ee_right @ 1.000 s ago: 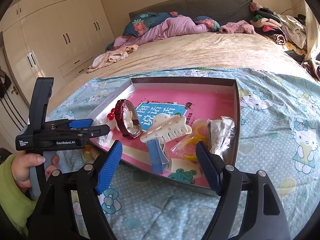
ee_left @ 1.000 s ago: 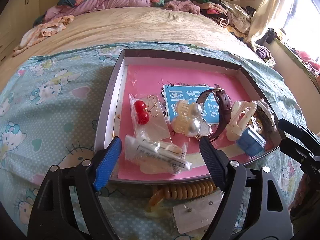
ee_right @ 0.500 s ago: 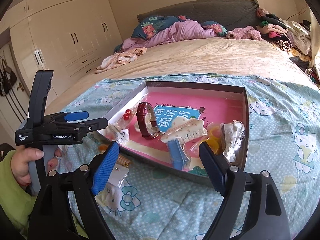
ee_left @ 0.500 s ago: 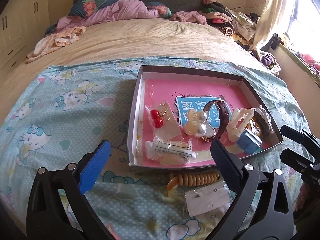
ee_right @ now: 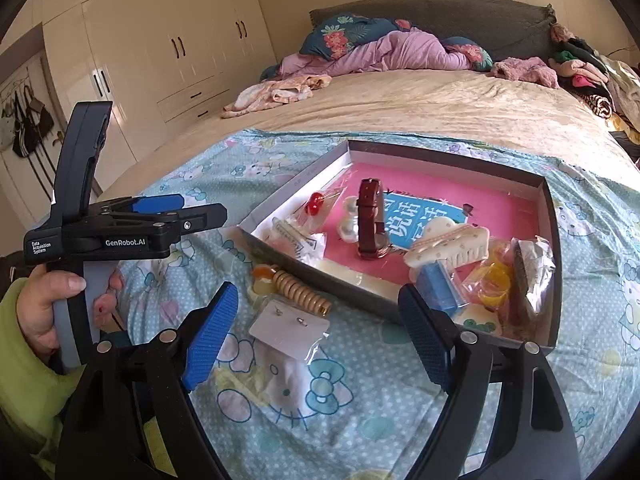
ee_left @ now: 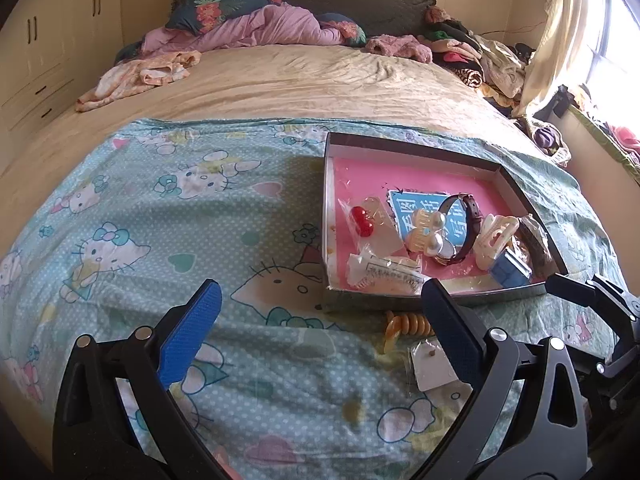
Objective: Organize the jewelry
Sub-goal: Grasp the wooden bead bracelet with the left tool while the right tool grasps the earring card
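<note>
A shallow box [ee_left: 329,216] [ee_right: 549,240] with a pink floor lies on the Hello Kitty sheet. It holds a brown watch [ee_left: 469,216] [ee_right: 368,216], bagged red earrings [ee_left: 362,216] [ee_right: 316,202], a pearl clip [ee_left: 428,234], a white claw clip [ee_left: 494,236] [ee_right: 448,244] and a small blue box [ee_left: 510,270] [ee_right: 438,288]. In front of the box, on the sheet, lie an amber spiral hair tie [ee_left: 408,324] [ee_right: 300,292] and a white earring card [ee_left: 432,364] [ee_right: 288,328]. My left gripper [ee_left: 320,296] [ee_right: 204,210] is open and holds nothing. My right gripper [ee_right: 318,294] [ee_left: 572,282] is open above the card and holds nothing.
A hand in a green sleeve [ee_right: 48,304] holds the left gripper. Crumpled clothes and pillows [ee_left: 248,28] sit at the head of the bed, more clothes [ee_left: 480,56] at the far right. Wardrobes [ee_right: 160,52] stand to the left.
Both grippers have drawn back from the box, which now looks smaller and farther off. The left jaws have opened wider. The hair tie and earring card have come into fuller view.
</note>
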Demonstrator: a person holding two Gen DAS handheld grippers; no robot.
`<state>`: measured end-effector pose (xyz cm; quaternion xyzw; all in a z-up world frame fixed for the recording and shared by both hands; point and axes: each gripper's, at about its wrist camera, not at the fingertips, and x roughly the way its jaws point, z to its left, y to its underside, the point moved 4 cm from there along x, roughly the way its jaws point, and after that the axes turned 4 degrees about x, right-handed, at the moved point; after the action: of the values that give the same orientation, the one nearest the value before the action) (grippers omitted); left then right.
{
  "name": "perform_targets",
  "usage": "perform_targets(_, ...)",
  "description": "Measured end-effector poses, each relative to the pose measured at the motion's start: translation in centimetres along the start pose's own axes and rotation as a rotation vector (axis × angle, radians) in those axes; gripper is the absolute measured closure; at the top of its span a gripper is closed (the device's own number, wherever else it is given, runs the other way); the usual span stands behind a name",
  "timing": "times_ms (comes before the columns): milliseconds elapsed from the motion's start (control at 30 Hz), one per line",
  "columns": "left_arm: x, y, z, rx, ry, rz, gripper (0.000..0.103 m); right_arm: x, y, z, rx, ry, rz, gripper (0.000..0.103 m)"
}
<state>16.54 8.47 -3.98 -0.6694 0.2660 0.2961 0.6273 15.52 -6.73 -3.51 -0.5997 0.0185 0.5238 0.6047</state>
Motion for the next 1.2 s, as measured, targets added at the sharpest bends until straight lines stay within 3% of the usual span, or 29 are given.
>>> perform_targets(367,-0.7,1.9,2.0,-0.05,0.025,0.006,0.01,4.8,2.6,2.4,0.045,-0.001,0.15,0.022)
perform_targets(800,0.5,3.3,2.3,-0.065,0.049,0.042,0.01,8.2,3.6,3.0,0.063,0.082,0.158,0.02)
perform_targets(900,1.2,3.3,1.7,-0.057,0.06,0.056,0.01,8.4,3.7,2.8,0.054,0.076,0.149,0.023)
perform_targets(967,1.7,3.4,1.3,-0.049,0.068,0.068,0.01,8.0,3.7,2.3,0.05,0.072,0.138,0.038)
perform_targets(1033,2.3,3.5,0.7,-0.044,0.082,0.083,0.01,7.7,3.7,1.7,0.05,0.043,0.134,0.043)
perform_targets(1200,3.9,3.8,-1.4,-0.038,0.158,0.125,0.01,6.1,4.0,0.7,0.051,0.007,0.124,0.045)
